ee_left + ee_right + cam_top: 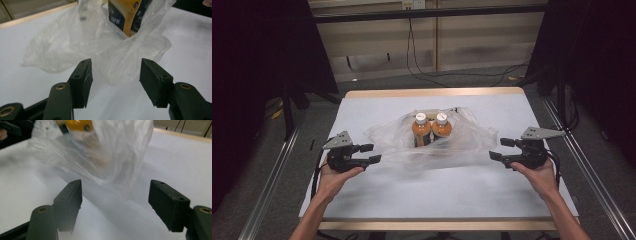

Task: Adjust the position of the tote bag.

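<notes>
The high view looks forward and down from above the person's side, taking in the whole white desk (432, 195); the left gripper view and right gripper view sit low, close over the desk, facing inward from opposite sides; all three share the clear plastic bag (432, 145) (100, 50) (105, 152) of bottles.
</notes>
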`<state>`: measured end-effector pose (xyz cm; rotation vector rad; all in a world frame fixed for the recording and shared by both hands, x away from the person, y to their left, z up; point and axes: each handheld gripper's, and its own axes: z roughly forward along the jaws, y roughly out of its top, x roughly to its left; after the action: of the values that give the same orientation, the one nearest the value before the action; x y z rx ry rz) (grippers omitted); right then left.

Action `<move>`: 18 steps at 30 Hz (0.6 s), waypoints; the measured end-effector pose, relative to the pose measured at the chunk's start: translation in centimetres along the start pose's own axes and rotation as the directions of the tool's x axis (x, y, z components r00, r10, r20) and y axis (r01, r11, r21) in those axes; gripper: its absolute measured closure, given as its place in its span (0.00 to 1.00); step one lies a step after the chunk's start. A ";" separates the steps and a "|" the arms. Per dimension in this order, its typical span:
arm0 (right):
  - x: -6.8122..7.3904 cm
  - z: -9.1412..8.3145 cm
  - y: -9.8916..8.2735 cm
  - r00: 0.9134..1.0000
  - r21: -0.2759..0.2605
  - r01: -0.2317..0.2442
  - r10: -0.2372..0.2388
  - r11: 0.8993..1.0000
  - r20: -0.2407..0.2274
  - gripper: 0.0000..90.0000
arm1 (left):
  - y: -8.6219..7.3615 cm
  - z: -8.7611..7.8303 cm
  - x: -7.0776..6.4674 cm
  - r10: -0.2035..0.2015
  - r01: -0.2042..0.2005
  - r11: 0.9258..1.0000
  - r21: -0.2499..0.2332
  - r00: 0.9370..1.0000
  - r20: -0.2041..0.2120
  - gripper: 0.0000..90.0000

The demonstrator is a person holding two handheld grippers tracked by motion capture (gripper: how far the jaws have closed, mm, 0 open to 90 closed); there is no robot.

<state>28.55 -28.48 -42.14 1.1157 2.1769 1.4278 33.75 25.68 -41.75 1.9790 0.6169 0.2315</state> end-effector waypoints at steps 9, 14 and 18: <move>1.2 -1.2 4.7 0.998 -0.106 0.054 -0.057 0.993 -0.030 0.38 | 2.5 0.9 -0.5 0.035 -0.035 0.999 -0.037 0.999 0.014 0.61; 1.8 0.4 7.7 0.991 -0.117 0.101 -0.110 0.988 -0.072 0.64 | 4.5 3.7 -0.9 0.078 -0.077 0.997 -0.020 0.995 0.054 0.72; 3.0 2.6 9.4 0.977 -0.104 0.150 -0.163 0.983 -0.134 0.82 | 5.7 5.9 -1.4 0.112 -0.114 0.993 0.026 0.991 0.074 0.81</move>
<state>32.34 -22.72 -34.58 0.8134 2.2119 1.5630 36.86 18.35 -39.39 2.0444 0.4641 0.2195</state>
